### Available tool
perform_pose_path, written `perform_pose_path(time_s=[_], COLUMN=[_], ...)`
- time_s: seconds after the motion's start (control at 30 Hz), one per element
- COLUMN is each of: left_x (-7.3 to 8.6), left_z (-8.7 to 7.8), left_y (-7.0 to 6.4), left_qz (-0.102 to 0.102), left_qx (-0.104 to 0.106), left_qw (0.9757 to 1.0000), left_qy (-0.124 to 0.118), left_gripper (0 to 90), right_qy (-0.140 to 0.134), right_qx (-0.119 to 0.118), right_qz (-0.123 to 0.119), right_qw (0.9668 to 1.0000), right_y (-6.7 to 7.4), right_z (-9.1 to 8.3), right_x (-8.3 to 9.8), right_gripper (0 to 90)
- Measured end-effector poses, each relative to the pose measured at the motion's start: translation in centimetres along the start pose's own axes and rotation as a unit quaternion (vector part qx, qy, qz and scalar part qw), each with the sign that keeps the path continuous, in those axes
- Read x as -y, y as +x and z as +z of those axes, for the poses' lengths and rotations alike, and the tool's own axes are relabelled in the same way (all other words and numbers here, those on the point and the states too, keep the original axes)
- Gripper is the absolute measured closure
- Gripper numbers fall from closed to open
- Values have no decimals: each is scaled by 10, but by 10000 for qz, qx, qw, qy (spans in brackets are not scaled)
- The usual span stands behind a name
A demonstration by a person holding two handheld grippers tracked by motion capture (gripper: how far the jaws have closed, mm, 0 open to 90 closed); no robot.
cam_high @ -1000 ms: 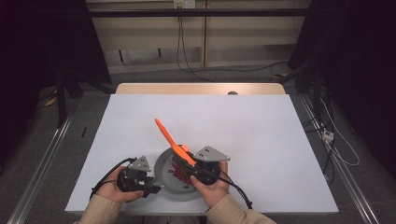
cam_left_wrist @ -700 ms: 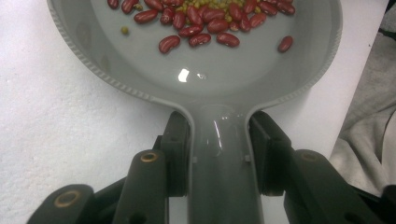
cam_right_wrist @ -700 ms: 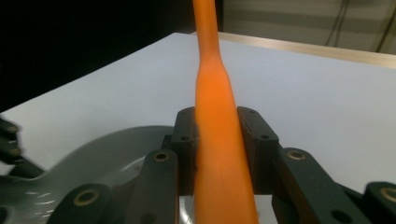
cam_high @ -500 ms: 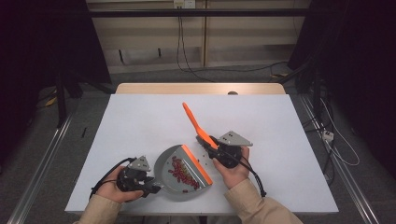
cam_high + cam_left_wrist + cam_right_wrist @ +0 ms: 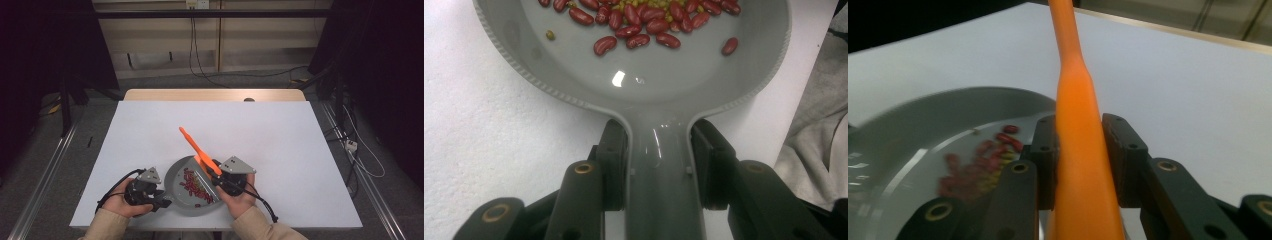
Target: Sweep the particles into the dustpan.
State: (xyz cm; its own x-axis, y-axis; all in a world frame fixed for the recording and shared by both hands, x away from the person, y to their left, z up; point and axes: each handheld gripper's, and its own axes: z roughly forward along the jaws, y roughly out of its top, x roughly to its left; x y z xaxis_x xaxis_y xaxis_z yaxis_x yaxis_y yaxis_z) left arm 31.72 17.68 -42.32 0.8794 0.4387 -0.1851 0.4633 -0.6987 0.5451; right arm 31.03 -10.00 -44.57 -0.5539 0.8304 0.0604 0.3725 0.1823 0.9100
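Note:
A grey dustpan (image 5: 173, 176) lies flat on the white table near its front edge, with red beans (image 5: 195, 186) and a few small yellow ones piled in it. My left gripper (image 5: 161, 199) is shut on the pan's handle (image 5: 659, 175), one pad on each side; the beans (image 5: 644, 25) lie at the far end of the pan (image 5: 574, 75). My right gripper (image 5: 213, 176) is shut on an orange brush handle (image 5: 192, 145), which slants up and away to the left. In the right gripper view the handle (image 5: 1078, 100) stands between the jaws, beside the pan (image 5: 923, 115).
The white table top (image 5: 280, 140) stretches wide to the far side and right. Its front edge runs just under both hands. A wooden strip (image 5: 215, 95) borders the far edge, with cables on the floor beyond.
My right gripper swung the orange brush out to the right and farther away, then came back down to the pan's right edge. The left gripper and the dustpan stayed put.

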Motion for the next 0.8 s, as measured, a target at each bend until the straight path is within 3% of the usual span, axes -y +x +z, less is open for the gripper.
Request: perform_pose_path(time_s=[0.1, 0.17, 0.33, 0.57, 0.63, 0.73, 0.8], left_x=[1, 2, 2, 2, 2, 1, 1], left_z=[0, 1, 2, 3, 4, 2, 0], left_y=[1, 0, -1, -2, -3, -5, -2], left_qz=[-24, -32, -45, 33, 21, 5, 18], left_qx=[16, 10, -79, -126, -139, -184, -77], left_qw=[10000, 10000, 9999, 9999, 9999, 9998, 10000], left_qy=[-36, -60, -115, -49, -55, 17, -4], left_gripper=[628, 627, 607, 626, 627, 629, 629], right_qy=[-161, -217, -279, -265, -134, 30, 17], right_qx=[-182, -446, -321, 146, 285, 353, 278], right_qz=[101, 541, 377, 193, 136, -54, -88], right_qw=[9997, 9973, 9984, 9994, 9994, 9994, 9996], right_y=[7, 5, -6, -36, -42, -38, -30], right_z=[-1, -2, -7, -13, -10, -4, -4], right_x=[-4, -9, -17, -18, -15, -4, -3], right_gripper=[700, 704, 704, 704, 705, 705, 704])
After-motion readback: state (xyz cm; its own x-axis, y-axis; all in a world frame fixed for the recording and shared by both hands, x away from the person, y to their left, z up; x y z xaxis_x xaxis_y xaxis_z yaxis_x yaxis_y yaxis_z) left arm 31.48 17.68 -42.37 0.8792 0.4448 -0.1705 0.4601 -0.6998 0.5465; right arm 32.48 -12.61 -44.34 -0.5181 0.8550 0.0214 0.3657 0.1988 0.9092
